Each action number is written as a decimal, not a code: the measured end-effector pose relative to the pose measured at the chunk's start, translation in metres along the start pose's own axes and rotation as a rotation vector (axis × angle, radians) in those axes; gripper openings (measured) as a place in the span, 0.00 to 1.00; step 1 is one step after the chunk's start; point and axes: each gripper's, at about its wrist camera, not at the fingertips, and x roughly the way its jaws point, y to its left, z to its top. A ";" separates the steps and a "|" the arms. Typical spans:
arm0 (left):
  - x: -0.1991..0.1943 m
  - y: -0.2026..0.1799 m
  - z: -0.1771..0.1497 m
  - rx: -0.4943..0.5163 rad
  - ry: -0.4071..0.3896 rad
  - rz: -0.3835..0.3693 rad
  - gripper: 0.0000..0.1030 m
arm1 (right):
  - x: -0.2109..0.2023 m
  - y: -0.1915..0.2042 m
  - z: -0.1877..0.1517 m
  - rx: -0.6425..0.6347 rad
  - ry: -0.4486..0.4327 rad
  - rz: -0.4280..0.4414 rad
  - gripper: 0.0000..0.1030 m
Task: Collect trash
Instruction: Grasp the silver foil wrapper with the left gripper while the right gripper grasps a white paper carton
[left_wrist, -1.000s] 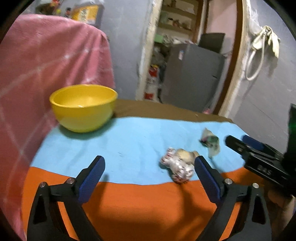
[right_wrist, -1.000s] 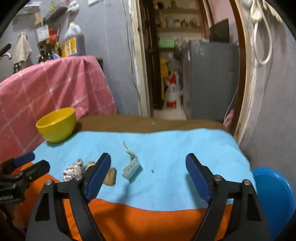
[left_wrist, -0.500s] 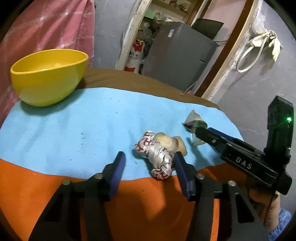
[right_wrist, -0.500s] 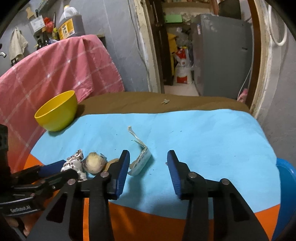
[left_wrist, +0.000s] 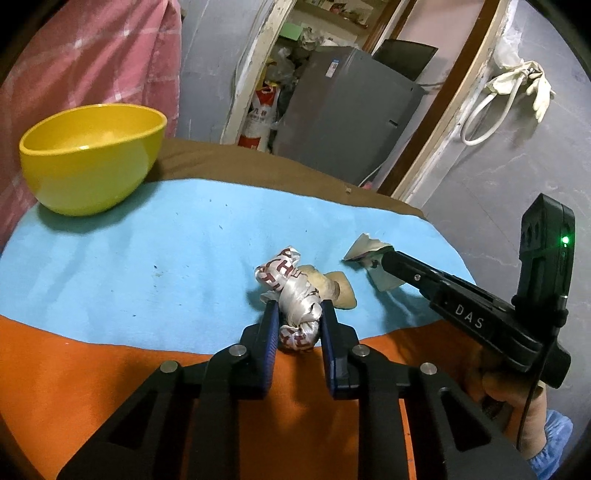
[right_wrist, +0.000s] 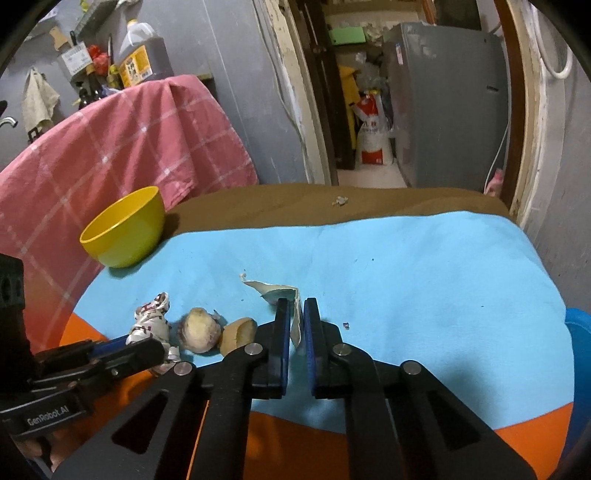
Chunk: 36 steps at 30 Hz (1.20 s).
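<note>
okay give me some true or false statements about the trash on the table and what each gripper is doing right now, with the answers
1. The left gripper is clamped on the twisted silver wrapper. True.
2. The right gripper hangs wide open above the cloth. False: it pinches the torn paper scrap.
3. The yellow bowl already holds trash. False: it looks empty.
4. Two tan food scraps lie between wrapper and paper. True.
5. The bowl sits on the orange part of the cloth. False: it sits on the blue part.

"DAS" stands on the right gripper (left_wrist: 373, 263); "GenRobot.AI" stands on the left gripper (right_wrist: 168, 356).
</note>
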 end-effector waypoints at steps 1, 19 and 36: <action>-0.001 -0.003 -0.001 0.002 -0.008 0.001 0.17 | -0.002 0.001 0.000 -0.001 -0.009 -0.001 0.05; -0.010 -0.003 0.002 -0.009 -0.035 0.083 0.17 | -0.010 0.003 0.000 -0.009 -0.050 0.034 0.30; 0.002 0.019 0.002 -0.046 -0.002 0.067 0.17 | 0.024 0.010 0.000 -0.025 0.115 0.054 0.35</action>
